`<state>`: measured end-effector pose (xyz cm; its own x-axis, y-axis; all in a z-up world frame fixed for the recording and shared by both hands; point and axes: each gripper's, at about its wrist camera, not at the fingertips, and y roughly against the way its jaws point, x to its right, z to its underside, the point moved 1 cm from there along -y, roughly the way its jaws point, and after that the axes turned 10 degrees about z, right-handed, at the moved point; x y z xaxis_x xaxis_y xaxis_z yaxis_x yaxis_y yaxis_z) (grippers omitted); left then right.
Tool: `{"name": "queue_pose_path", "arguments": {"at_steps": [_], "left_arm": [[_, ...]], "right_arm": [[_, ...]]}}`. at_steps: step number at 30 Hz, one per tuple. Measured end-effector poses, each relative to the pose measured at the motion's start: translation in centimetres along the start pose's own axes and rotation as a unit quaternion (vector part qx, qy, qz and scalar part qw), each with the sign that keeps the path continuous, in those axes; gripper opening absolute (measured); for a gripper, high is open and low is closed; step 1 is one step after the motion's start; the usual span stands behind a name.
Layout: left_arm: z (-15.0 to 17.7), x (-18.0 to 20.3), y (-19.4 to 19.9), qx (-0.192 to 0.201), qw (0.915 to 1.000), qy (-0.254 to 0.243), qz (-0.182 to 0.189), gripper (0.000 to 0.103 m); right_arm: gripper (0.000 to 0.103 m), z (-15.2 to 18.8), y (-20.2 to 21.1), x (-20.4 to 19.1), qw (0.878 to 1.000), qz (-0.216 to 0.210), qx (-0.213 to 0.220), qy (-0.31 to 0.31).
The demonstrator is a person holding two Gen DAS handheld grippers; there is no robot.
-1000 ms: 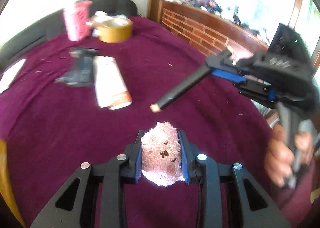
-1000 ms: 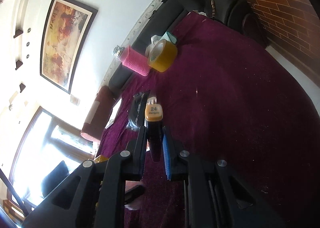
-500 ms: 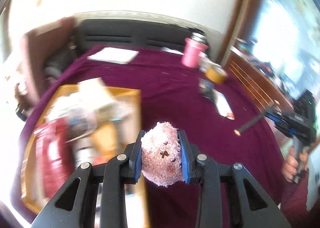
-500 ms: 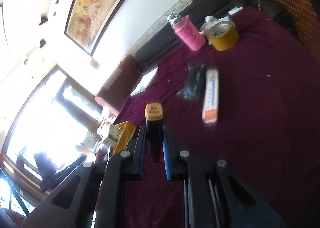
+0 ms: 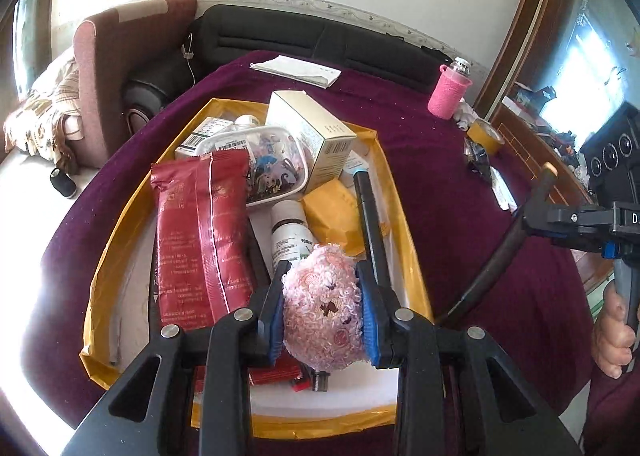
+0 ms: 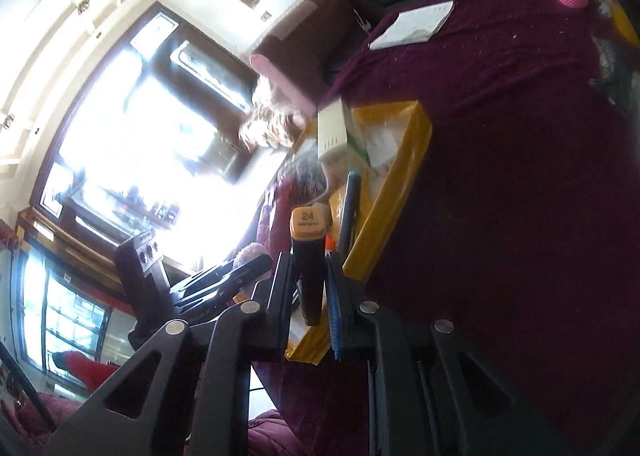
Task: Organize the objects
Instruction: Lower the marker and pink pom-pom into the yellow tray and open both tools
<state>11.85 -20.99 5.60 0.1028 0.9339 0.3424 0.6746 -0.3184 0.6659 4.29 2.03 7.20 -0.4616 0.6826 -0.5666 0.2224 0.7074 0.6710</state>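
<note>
While the left claw (image 5: 323, 314) clamps a plush (image 5: 322, 320) low in frame over the box (image 5: 394, 191) (already crowded), the right claw (image 6: 308, 288) grips a marker (image 6: 307, 252); both need dropping in.

A fluffy pink pompom (image 5: 323, 318) with small dark specks sits squeezed between blue pads, just above the near end of the yellow tray (image 5: 404, 215). That tray, on the maroon-covered table (image 5: 448, 183), is crammed: a red foil packet (image 5: 200, 232) lying lengthwise, a tilted cream box (image 5: 310, 131), a clear patterned case (image 5: 264, 159), a white bottle (image 5: 290, 232). A black marker (image 6: 308, 252) with an orange cap marked 24 is gripped upright beside the tray's edge.
</note>
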Motion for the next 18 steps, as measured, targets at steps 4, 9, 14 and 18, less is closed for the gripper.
{"name": "queue_pose_path", "arguments": {"at_steps": [4, 9, 14, 18], "left_arm": [[0.5, -0.3, -1.2, -0.007, 0.9998, -0.014, -0.016, 0.027], [0.7, -1.2, -2.2, -0.008, 0.9999, -0.006, -0.012, 0.027], [0.8, -1.1, -2.1, 0.004, 0.9999, -0.008, -0.007, 0.028], [0.8, -1.1, -2.1, 0.008, 0.9999, -0.006, -0.002, 0.028]], "right_arm": [[0.014, -1.0, -4.7, -1.3, 0.999, 0.039, -0.035, 0.009], [0.014, -3.5, -8.2, -2.0, 0.994, 0.094, -0.048, 0.017], [0.014, -5.0, -11.2, -2.1, 0.99, 0.12, -0.07, 0.017], [0.014, -5.8, -13.0, -2.1, 0.989, 0.126, -0.079, 0.013]]}}
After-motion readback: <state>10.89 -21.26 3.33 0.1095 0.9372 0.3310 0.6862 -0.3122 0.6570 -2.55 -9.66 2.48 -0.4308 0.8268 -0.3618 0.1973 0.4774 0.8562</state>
